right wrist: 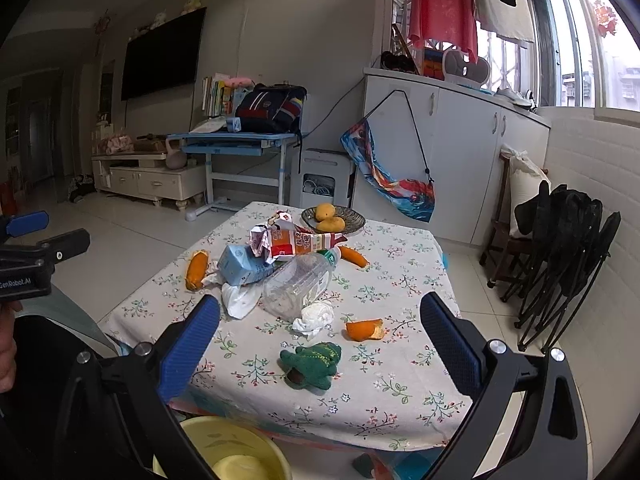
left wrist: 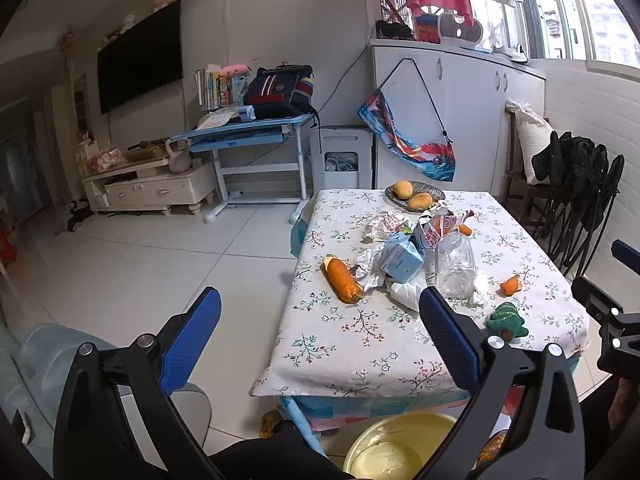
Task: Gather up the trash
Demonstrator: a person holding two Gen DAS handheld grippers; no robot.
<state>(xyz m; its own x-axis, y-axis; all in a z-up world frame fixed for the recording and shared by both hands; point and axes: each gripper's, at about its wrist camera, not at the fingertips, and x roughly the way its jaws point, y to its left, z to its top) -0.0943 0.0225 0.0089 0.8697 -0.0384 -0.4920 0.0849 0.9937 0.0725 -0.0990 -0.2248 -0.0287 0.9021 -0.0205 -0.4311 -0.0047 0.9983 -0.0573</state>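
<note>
A pile of trash lies mid-table on the floral tablecloth [right wrist: 384, 392]: a clear plastic bottle [right wrist: 298, 286], a blue carton [right wrist: 240, 266], a red-and-white carton [right wrist: 296, 242], crumpled tissues [right wrist: 314, 318], and an orange peel [right wrist: 366, 329]. Two carrots [left wrist: 343, 280] [right wrist: 354, 257] and a green plush toy [right wrist: 314, 364] lie around it. My left gripper [left wrist: 320, 344] is open, short of the table's near left corner. My right gripper [right wrist: 320, 344] is open too, above the near edge, with nothing between its fingers. A yellow basin [left wrist: 400, 448] [right wrist: 224, 452] sits on the floor below the near edge.
A dark plate [right wrist: 352, 220] with two mangoes [right wrist: 330, 218] stands at the table's far end. Folded black chairs [right wrist: 568, 248] lean on the right wall. White cabinets [right wrist: 460, 152], a blue desk [left wrist: 248, 132] and tiled floor lie beyond.
</note>
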